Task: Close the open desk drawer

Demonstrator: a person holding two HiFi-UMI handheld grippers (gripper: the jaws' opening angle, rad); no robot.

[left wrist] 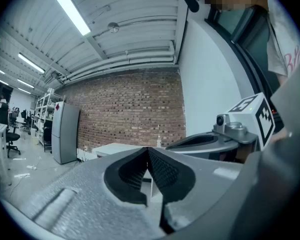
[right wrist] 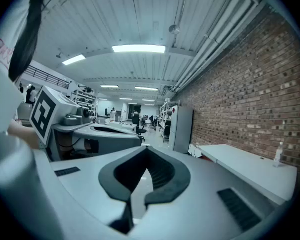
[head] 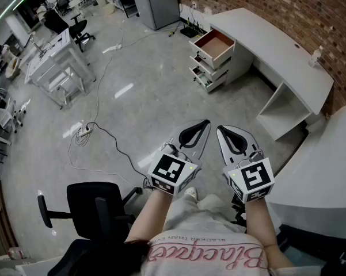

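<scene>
The top drawer stands open, its brown bottom bare, while the left gripper and right gripper are pressed together, empty.

The left forearm and right forearm reach forward side by side, holding both tools about level. The left gripper has its jaws pressed together with nothing between them. The right gripper, just beside it and apart, is likewise closed and empty.
</scene>
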